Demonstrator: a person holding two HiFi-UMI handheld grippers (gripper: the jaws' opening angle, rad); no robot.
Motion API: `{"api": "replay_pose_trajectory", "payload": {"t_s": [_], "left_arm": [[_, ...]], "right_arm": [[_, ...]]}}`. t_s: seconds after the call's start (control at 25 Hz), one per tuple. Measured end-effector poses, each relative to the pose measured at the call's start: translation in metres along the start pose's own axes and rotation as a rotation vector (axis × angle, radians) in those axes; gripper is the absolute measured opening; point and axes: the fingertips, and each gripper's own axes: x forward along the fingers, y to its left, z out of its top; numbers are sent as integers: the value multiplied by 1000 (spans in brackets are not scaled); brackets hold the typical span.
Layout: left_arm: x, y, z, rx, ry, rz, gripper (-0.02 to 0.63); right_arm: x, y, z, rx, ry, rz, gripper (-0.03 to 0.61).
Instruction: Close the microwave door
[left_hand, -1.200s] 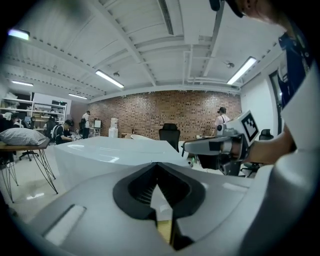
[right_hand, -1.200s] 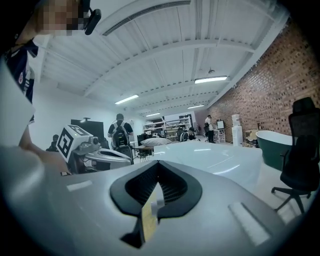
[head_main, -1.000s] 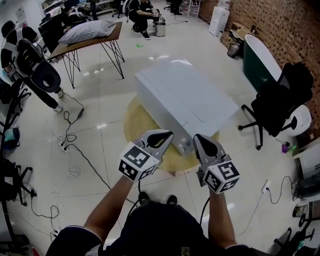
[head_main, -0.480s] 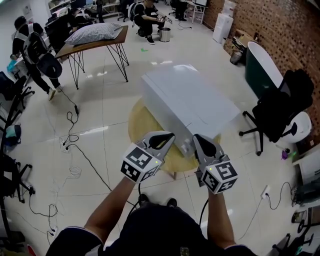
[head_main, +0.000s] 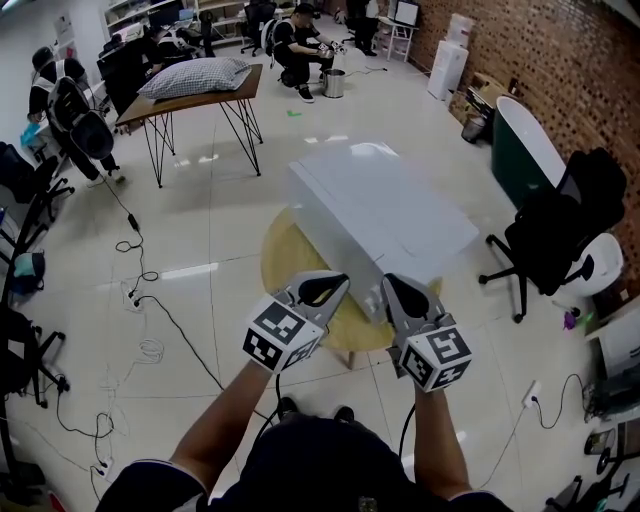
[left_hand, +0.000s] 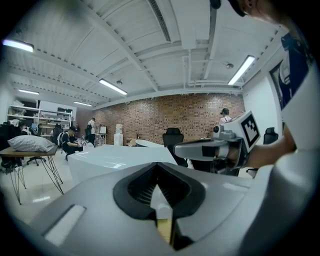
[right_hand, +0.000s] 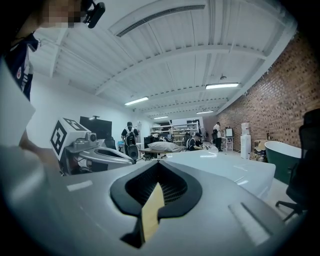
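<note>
A long white box-shaped appliance (head_main: 385, 215) lies on a round yellowish base (head_main: 285, 262) just ahead of me. Its near end shows a small grey part; from above I cannot tell how its door stands. My left gripper (head_main: 335, 284) and right gripper (head_main: 391, 284) hover side by side before that near end, both shut and empty. In the left gripper view the shut left gripper (left_hand: 159, 187) points at the white appliance (left_hand: 112, 160), with the right gripper (left_hand: 215, 147) beside it. The right gripper view shows the shut right gripper (right_hand: 157, 185), the appliance (right_hand: 225, 167) and the left gripper (right_hand: 85, 145).
A black office chair (head_main: 555, 225) stands to the right, with a green tub (head_main: 525, 130) behind it by the brick wall. A desk with a pillow (head_main: 195, 78) stands at the back left. Cables (head_main: 130, 290) run over the floor on the left. People sit far behind (head_main: 300, 40).
Both grippers stay shut and side by side near the appliance's near end. The room has slid slightly down in the head view; nothing was gripped or released.
</note>
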Motion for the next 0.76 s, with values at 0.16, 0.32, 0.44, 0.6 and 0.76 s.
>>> {"api": "replay_pose_trajectory", "payload": {"t_s": [0.16,0.32,0.44,0.6,0.76], "left_arm": [[-2,-1,-1,2,-2,3,12],[-5,-3,0,4,-1,4,12],[-6,-4,-1,3,-4,0,12],[-7,-7,1,2,-6,-5,12],[-8,-10,3,4,0,-6,12]], "right_arm": [[-1,2,-1,-9,1,6,0],[-2,5,0,-17,5,5,0],[-3,6,0,-20,2,2,0],[-5,7,2,-27,3,2,1],[-7,9,5,-30,5,5,1]]}}
